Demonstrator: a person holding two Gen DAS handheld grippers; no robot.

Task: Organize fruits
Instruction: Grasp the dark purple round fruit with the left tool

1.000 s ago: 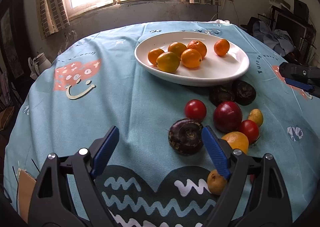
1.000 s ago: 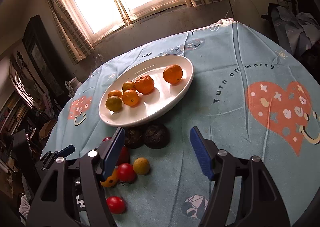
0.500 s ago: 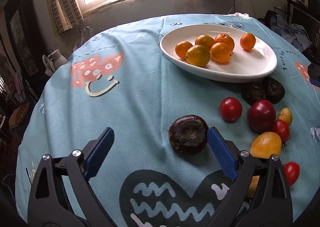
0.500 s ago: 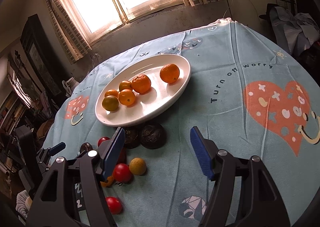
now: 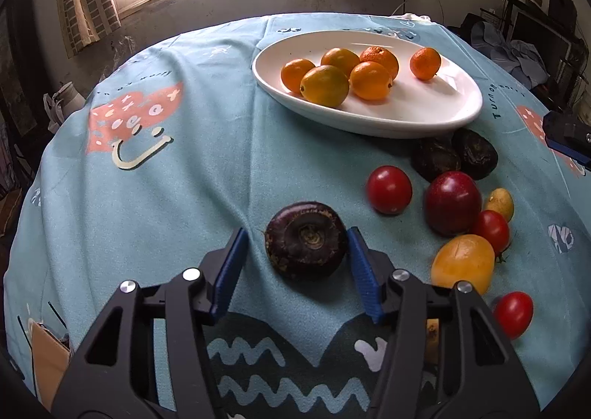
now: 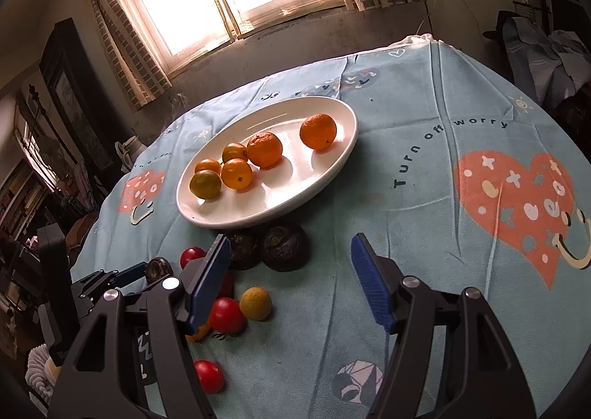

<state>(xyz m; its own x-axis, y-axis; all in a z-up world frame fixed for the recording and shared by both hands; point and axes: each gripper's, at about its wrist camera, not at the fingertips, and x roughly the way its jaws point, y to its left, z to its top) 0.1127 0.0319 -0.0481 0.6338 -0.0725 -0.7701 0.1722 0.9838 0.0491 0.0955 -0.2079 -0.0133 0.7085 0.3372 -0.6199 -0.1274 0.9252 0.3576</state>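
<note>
Two grippers tilted down over tablecloth (image 5: 207,160): left gripper (image 5: 295,263) jaws just closing around dark round fruit (image 5: 306,238), left pad apart; right gripper (image 6: 291,278) half-open, empty, near plate (image 6: 332,167).

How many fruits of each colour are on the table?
Orange fruits, on the plate: 6
Red fruits: 4
Dark brown fruits: 3
Yellow fruits: 3, one mostly hidden
Total: 16
</note>
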